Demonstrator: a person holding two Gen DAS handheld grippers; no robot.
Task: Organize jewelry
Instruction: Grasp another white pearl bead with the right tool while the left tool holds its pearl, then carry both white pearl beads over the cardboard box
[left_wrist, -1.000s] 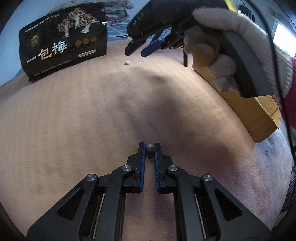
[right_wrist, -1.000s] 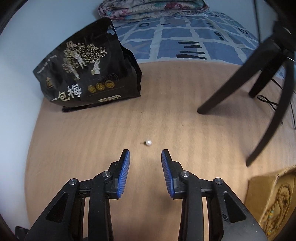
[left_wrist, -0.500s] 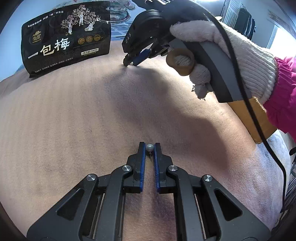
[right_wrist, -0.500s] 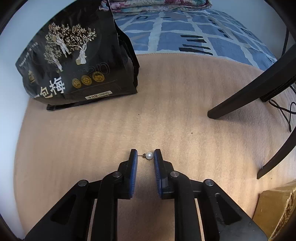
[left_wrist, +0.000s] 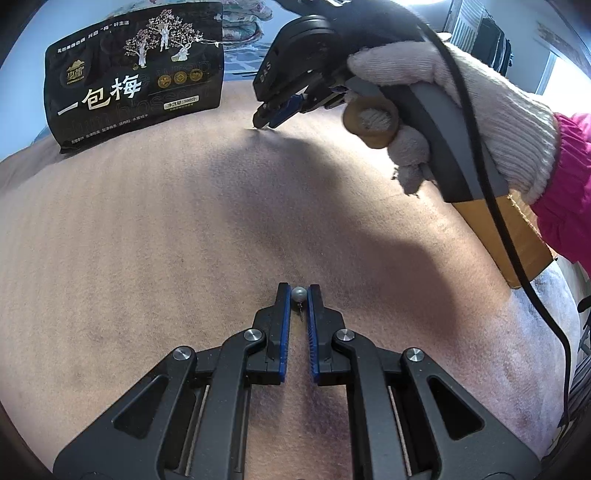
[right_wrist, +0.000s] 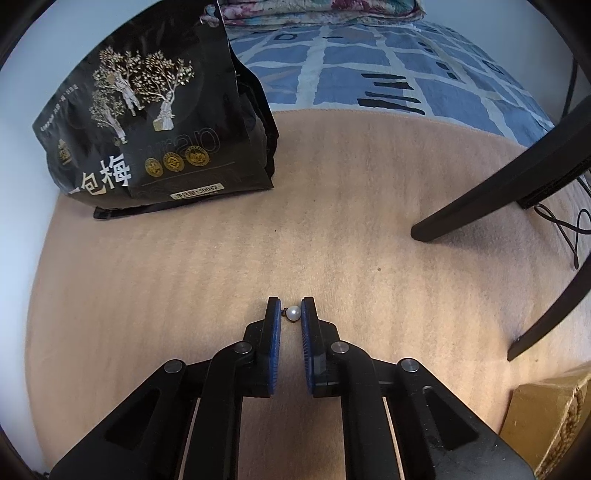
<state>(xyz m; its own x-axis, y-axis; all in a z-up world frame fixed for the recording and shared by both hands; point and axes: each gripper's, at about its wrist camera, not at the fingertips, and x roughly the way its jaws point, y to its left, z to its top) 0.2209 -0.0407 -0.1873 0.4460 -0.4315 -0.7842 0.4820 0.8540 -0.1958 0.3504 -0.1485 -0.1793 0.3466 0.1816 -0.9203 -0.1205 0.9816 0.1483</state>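
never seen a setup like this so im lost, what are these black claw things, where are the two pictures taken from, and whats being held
There is no robot here. A person holds a hand-operated gripper in each hand, and each has a small fisheye camera looking forward along its two jaws, so the black arms with blue pads at the bottom of each picture are that gripper's own.

In the left wrist view, the left gripper is shut on a grey pearl earring, its pin hanging below. Farther off you see the gloved right hand working the other tool.

In the right wrist view, the right gripper has its jaws closed around a white pearl earring lying on the tan blanket.

Also on the blanket: a black snack bag and, at the right edge, a gold box.
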